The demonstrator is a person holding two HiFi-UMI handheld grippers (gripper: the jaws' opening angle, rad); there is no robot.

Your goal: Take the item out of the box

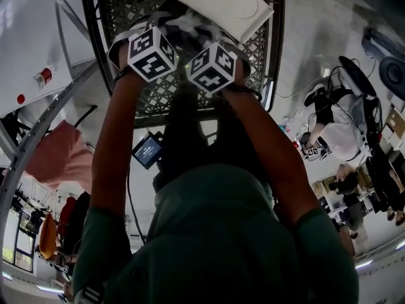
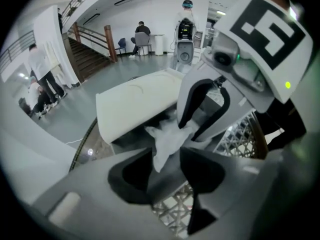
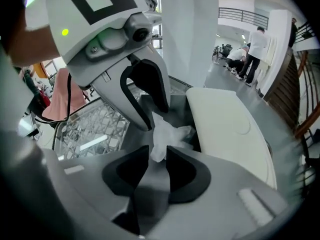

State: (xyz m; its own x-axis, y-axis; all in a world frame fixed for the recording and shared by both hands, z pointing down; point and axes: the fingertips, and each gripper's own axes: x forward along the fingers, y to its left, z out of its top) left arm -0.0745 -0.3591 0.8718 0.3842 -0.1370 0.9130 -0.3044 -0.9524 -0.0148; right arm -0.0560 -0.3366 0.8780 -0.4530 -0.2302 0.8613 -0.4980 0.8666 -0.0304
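A white box (image 1: pixel 221 5) lies on a black mesh tabletop (image 1: pixel 126 11); it also shows in the left gripper view (image 2: pixel 132 106) and in the right gripper view (image 3: pixel 230 124). A crumpled clear plastic wrap (image 1: pixel 185 23) sticks up beside it. My left gripper (image 2: pixel 167 156) is shut on one end of the wrap (image 2: pixel 167 136). My right gripper (image 3: pixel 159 156) pinches the other end of the wrap (image 3: pixel 161 136). The two grippers face each other closely, marker cubes side by side (image 1: pixel 152 52) (image 1: pixel 212 67). What the wrap covers is hidden.
The mesh top has a raised dark rim (image 1: pixel 276 56). A pink cloth (image 1: pixel 57 157) hangs at the left and a small screen (image 1: pixel 147 149) sits under the table. People stand and sit around the hall (image 1: pixel 335 128); a staircase (image 2: pixel 90 54) rises behind.
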